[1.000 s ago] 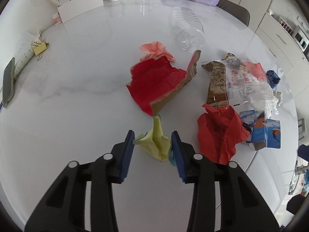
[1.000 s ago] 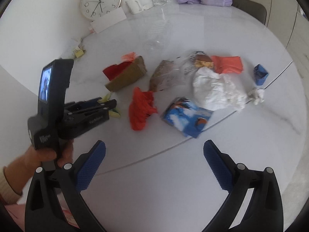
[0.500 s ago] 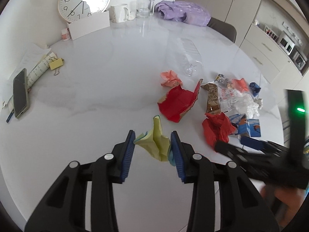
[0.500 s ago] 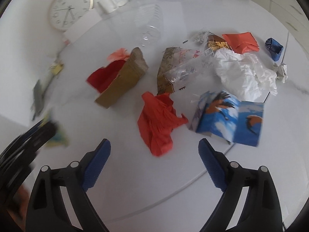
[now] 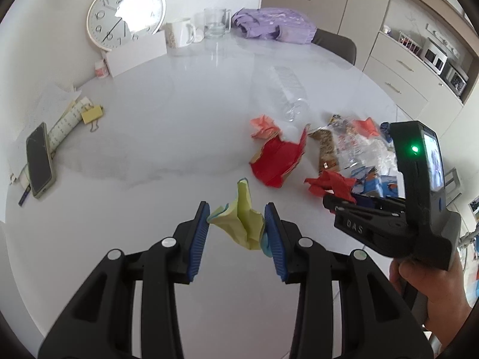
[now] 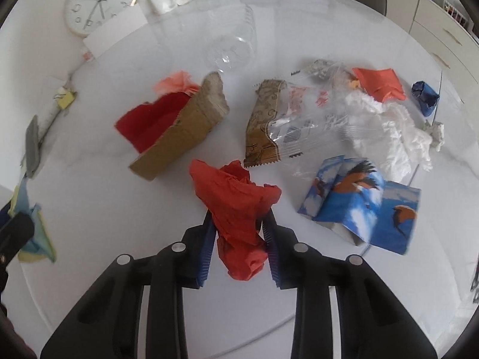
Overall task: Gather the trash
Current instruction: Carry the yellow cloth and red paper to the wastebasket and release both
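Observation:
My left gripper (image 5: pixel 236 209) is shut on a crumpled yellow-green paper (image 5: pixel 244 221) and holds it above the white table (image 5: pixel 155 137). My right gripper (image 6: pixel 239 218) is shut on a crumpled red paper (image 6: pixel 236 200); it also shows in the left wrist view (image 5: pixel 329 184). More trash lies on the table: a torn red-and-brown cardboard piece (image 6: pixel 176 131), a pink tissue (image 6: pixel 173 82), a brown-and-clear wrapper (image 6: pixel 269 119), a blue bird-print carton (image 6: pixel 362 203), white tissue (image 6: pixel 395 131), an orange paper (image 6: pixel 380 83), a blue wad (image 6: pixel 425 97) and a clear plastic bottle (image 6: pixel 236 45).
A phone (image 5: pixel 40 158), papers and a yellow clip (image 5: pixel 92 113) lie at the table's left. A clock (image 5: pixel 125 15), a white card (image 5: pixel 134 53), a mug (image 5: pixel 181 33), a glass jug (image 5: pixel 217 22) and a purple bag (image 5: pixel 275 25) stand at the back. Cabinets (image 5: pixel 404 68) are at the right.
My right gripper moved in over the table and closed on the red paper, which is now lifted. My left gripper pulled back and up with the yellow-green paper still in it.

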The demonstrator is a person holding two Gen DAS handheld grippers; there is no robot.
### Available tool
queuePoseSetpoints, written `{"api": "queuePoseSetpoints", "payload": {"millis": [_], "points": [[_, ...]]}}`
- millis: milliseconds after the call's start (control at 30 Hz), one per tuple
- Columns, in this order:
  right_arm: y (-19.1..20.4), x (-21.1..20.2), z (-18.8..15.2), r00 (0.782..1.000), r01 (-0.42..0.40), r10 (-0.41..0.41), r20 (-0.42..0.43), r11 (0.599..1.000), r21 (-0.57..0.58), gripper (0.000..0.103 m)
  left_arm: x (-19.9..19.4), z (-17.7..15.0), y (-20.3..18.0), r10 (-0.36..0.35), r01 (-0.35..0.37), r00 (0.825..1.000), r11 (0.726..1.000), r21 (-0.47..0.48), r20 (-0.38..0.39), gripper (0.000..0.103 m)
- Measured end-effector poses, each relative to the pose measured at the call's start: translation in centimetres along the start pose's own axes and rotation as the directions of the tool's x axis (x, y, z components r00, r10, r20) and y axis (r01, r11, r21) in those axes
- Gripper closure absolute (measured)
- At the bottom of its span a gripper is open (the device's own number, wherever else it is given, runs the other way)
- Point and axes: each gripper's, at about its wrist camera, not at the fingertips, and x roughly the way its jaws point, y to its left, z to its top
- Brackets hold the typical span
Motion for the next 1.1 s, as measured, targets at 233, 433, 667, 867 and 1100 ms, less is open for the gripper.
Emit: {"api": "queuePoseSetpoints", "payload": {"millis": [233, 433, 667, 867, 1100], "points": [[-4.5, -7.1, -2.5, 0.997, -0.049, 0.048, 0.062, 0.999, 0.012, 0.071, -2.9, -0.4, -5.8, -0.060, 0.059, 0.998, 0.996, 0.062, 0.007, 0.065], [-13.1, -14.6, -7.5, 0.993, -0.007, -0.006, 0.121, 0.994, 0.106, 0.071, -5.0, -1.7, -15.3, -0.187, 0.187, 0.982, 0.968, 0.168, -0.017, 0.065], [-25.6, -21.2, -15.6, 0.982, 0.063, -0.113, 0.149, 0.950, 0.306, 0.071, -6.2, -4.3, -29.1, -0.327, 0.340, 0.940, 0.885, 0.319, -0.094, 0.064], [-32.6, -24.7, -20.4, 0.970, 0.105, -0.183, 0.161, 0.909, 0.403, 0.069, -6.7, -6.9, -38.5, -0.385, 0.421, 0.907, 0.816, 0.395, -0.171, 0.064], [-37.0, -25.8, -22.7, 0.967, 0.094, -0.186, 0.176, 0.897, 0.432, 0.069, -6.9, -8.2, -43.6, -0.381, 0.424, 0.905, 0.796, 0.432, -0.189, 0.064]]}}
